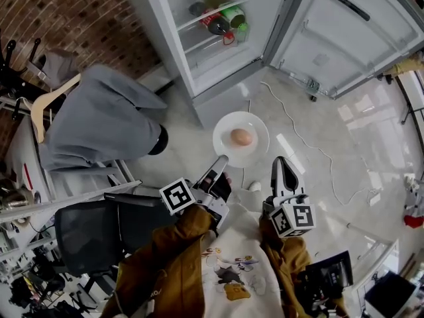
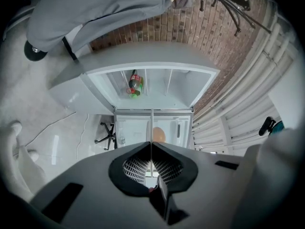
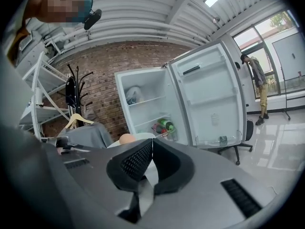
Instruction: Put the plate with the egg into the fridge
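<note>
Clamping the near-left rim of the plate [image 1: 255,124], the left gripper [image 1: 222,159] has its jaws pressed together on the thin white edge, which its own view shows edge-on between the pads. Mustard sleeves [image 1: 182,240] reach forward to both tools. Over on the other side, the right gripper [image 1: 279,161] sits just beside the plate's near-right rim with its jaws meeting at the tips; I cannot tell whether it touches the plate. The plate is held level above the pale floor [image 1: 311,177], and the egg [image 1: 241,137] sits right in its middle. Just beyond stands the fridge [image 1: 158,25], its door [image 1: 344,42] swung wide to the right. Inside, bottles [image 1: 222,18] lie on a lower shelf [image 1: 199,46], well apart from the plate.
</note>
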Tool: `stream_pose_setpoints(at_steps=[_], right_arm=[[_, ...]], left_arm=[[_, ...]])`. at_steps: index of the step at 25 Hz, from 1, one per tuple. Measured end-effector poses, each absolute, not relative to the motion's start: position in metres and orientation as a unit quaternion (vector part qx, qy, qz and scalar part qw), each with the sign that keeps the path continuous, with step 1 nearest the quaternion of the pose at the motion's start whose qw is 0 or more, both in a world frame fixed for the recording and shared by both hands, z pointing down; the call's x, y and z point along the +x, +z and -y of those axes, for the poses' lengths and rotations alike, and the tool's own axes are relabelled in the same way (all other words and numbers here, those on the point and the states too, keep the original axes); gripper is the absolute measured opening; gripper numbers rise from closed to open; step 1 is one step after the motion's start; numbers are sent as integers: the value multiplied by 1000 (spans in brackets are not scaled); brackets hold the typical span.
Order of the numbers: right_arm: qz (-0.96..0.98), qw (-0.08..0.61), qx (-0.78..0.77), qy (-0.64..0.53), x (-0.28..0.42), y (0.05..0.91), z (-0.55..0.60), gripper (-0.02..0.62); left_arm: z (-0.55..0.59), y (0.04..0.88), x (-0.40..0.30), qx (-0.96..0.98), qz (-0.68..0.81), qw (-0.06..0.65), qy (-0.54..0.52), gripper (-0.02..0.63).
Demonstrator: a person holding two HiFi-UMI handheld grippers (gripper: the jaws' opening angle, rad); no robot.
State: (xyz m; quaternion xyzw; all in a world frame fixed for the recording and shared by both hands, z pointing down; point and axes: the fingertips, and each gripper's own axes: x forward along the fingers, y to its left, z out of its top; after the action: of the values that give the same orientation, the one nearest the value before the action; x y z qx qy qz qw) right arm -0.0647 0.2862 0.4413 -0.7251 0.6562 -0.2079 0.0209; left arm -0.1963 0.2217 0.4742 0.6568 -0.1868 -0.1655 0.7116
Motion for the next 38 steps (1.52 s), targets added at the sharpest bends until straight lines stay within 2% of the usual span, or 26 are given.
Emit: stream_pose_setpoints(at_steps=[14,22,31,38], right_arm=[[-669,29,-715,-201,-58,445,-238,7],[-679,38,-704,-204,-15,457,-193,8],[-737,-3,-657,-160,33,451,-127,8],[-768,-9,-625,-142,72,439,-77,8]], left_arm=[[-180,480,-186,656,190,708,-178,16],[-144,482,-143,655,200,704,-187,17],[-84,482,-83,648,231,696,-206,17],[-31,472,-46,645,257,682,-228,17]])
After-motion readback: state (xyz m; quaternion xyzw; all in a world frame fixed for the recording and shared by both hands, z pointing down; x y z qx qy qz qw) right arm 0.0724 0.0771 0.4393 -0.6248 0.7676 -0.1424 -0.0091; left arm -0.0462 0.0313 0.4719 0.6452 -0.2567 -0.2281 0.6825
